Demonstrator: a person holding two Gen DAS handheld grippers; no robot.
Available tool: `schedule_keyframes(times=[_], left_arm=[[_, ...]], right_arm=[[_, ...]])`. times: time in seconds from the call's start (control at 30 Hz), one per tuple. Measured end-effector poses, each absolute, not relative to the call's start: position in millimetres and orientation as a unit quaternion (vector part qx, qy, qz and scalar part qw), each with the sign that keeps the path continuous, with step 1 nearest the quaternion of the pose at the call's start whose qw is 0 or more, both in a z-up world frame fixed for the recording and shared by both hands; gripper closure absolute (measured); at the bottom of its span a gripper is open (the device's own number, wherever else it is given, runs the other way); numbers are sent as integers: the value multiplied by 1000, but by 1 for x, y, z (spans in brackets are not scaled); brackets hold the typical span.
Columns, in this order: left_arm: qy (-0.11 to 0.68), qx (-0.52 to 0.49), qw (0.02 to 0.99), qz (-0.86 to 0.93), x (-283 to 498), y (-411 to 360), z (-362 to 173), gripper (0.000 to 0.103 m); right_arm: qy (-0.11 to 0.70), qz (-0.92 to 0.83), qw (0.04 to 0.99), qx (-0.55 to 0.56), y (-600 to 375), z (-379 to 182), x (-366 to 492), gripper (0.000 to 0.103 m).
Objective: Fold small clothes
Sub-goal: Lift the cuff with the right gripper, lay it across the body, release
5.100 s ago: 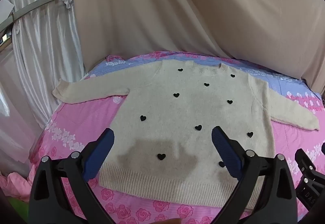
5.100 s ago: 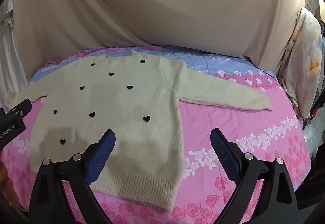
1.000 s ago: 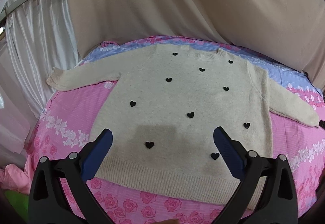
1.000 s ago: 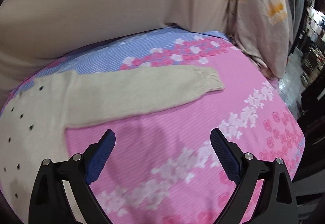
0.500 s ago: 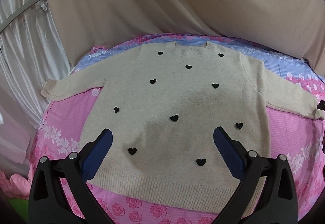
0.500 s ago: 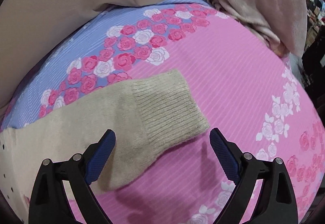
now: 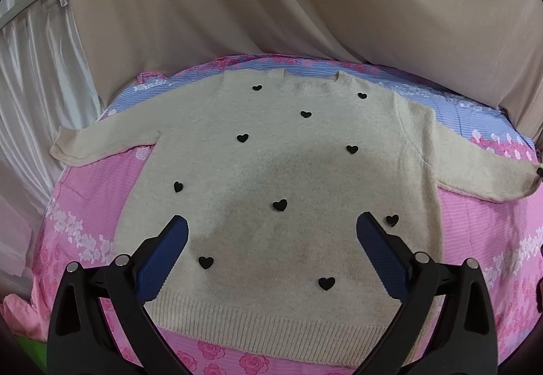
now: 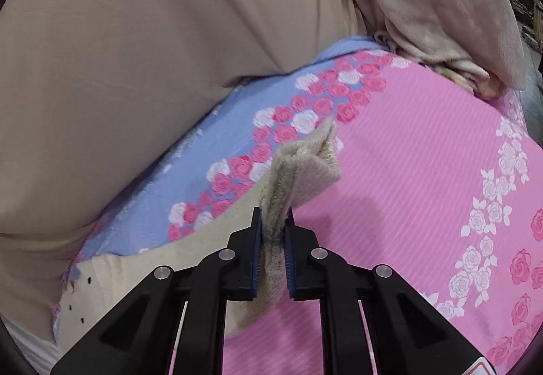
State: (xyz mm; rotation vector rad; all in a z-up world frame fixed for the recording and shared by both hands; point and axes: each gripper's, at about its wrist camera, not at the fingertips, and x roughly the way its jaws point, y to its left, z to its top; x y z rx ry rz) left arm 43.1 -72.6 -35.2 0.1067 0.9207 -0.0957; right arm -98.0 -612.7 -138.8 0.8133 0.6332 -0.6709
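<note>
Right gripper [image 8: 273, 229] jaws now clamp sweater [image 7: 288, 171] cuff; left gripper [image 7: 271, 232] jaws apart over pink bedsheet [image 7: 85, 205].

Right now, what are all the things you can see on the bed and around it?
Cream knitted sweater with small black hearts: one, cream, flat on the bed, front up.
Ribbed sleeve cuff: one, cream, pinched and lifted at the right side.
Pink and blue rose-print bedsheet: one, under the sweater.
Beige draped curtain: one, behind the bed.
White satin curtain: one, far left.
Pale floral blanket: one, hanging at the right.
Left gripper: black with blue pads, open, above the hem.
Right gripper: shut on the cuff.
</note>
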Motion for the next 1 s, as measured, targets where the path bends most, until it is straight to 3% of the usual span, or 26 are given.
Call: schedule_keyframes(times=[0.3,0.47,0.6,0.8,0.97,1.0], left_arm=[[430,10,900,-71,39,-46,-35,6],[423,-13,902,-80,36,-19,-36,6],[420,-32,904,-71,38,9,-37,6],[429,-52,901,-42,48,53,-45,6],[437,-64,896,-49,74,75,-53,5],[437,-70,895,-54,83,77,-56,5]], right_arm=[[263,-157,903,302,-494,17,-23,93],[285,-36,926,244,-375,60,69,95],[329,36,920,207,-273,41,144,95],[436,98,881,157,-142,-60,222,88],[471,105,869,111,-106,-99,204,87],[461,95,873,126,-117,-96,190,76]])
